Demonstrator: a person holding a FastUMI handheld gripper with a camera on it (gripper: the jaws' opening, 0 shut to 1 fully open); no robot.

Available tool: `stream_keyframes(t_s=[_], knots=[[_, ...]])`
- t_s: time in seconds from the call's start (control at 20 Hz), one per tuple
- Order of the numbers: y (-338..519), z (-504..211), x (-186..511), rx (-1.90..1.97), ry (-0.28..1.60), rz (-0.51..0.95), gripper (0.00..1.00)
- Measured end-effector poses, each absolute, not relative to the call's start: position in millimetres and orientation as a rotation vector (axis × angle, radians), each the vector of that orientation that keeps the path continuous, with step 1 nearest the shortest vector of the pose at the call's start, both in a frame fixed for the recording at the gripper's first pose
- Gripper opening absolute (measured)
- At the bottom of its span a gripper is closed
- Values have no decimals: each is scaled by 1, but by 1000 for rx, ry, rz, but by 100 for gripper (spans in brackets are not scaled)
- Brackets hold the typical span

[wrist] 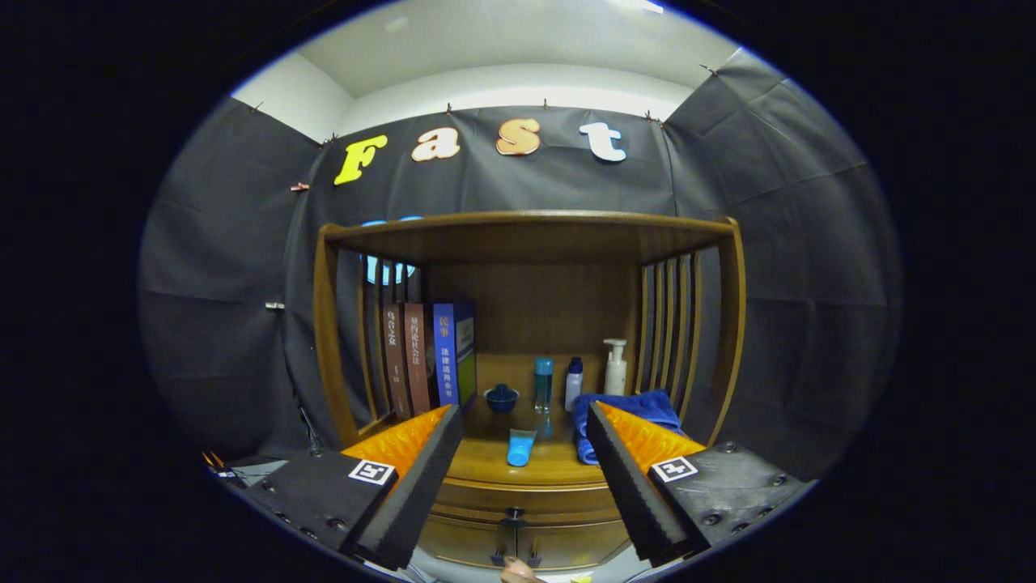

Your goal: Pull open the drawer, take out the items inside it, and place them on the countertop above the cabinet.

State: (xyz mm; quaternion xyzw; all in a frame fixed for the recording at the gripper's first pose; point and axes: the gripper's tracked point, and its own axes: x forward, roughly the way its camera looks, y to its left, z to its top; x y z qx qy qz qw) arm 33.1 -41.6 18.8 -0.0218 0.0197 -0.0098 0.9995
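Fingers (518, 453) of the gripper are standing spread wide apart, gripping nothing, hanging in front of a wooden cabinet (732, 324). Between them, low down, the drawer (526, 506) is sitting closed, its small dark handle (513, 515) showing at the middle of its front; what is inside cannot be seen. Above the drawer, the desk (486, 461) is carrying a light blue object (520, 447) near its front edge, a blue folded towel (627, 409) just beyond the right finger, and a small dark blue bowl (501, 397) further back. Behind these a blue-capped clear bottle (543, 385), a white bottle (573, 383) and a pump bottle (615, 367) are standing upright. Three books (429, 356) are standing upright at the back left, beyond the left finger.
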Motion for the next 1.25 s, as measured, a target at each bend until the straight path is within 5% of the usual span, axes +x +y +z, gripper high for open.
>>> stream_keyframes(t_s=[1.25], knots=[[-45,43,-1,-31,-28,-17,99]])
